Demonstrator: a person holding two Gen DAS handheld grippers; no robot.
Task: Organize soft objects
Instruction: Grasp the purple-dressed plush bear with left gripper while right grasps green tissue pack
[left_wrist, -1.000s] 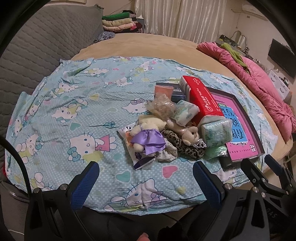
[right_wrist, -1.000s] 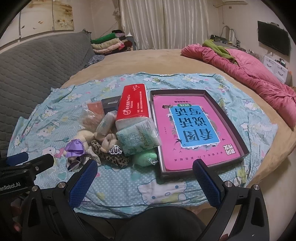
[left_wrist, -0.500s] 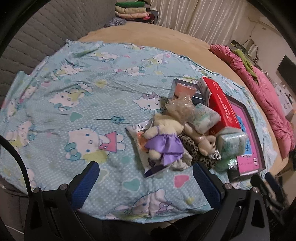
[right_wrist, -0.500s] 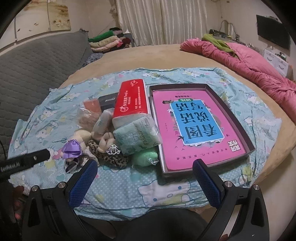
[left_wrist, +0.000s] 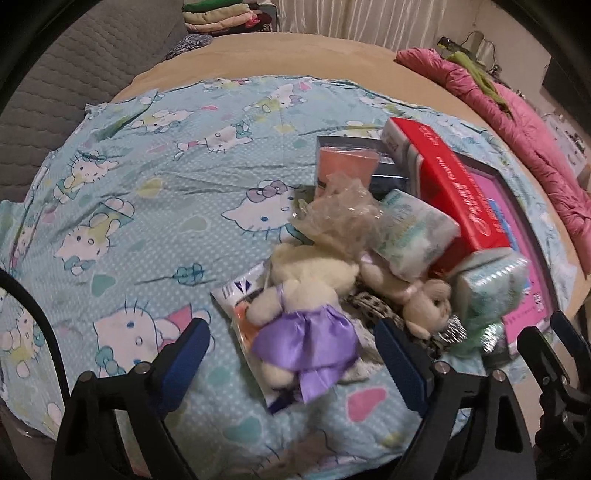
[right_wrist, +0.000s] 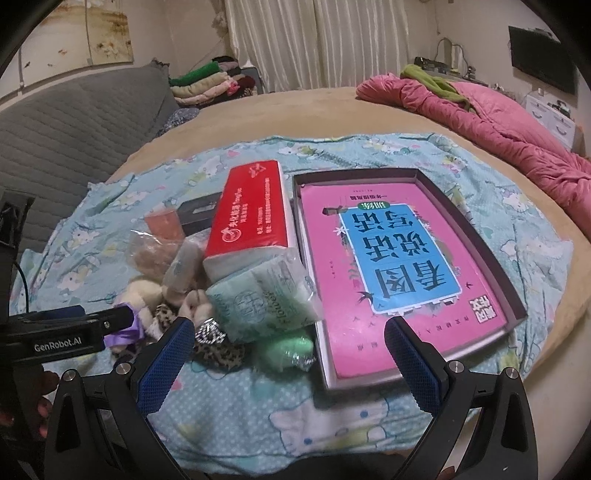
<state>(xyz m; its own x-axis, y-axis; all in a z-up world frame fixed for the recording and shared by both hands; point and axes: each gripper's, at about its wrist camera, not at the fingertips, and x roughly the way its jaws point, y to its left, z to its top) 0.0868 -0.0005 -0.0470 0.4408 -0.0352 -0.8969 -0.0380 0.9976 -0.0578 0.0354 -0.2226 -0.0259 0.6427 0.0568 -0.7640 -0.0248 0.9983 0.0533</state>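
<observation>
The cream plush doll in the purple dress lies straight ahead of the left gripper, between its 2 blue pads, long axis running away from the tongs and slightly left. The jaws are closing but clear of the doll on both sides. The right gripper is farther off, spread wide and empty, over the blue cartoon sheet in front of the pile.

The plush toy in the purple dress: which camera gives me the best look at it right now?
The left wrist view. There the plush toy in the purple dress lies close and nearly whole between the closing, untouching left tongs. In the right wrist view only its purple edge shows, behind the left tongs' black finger.
</observation>
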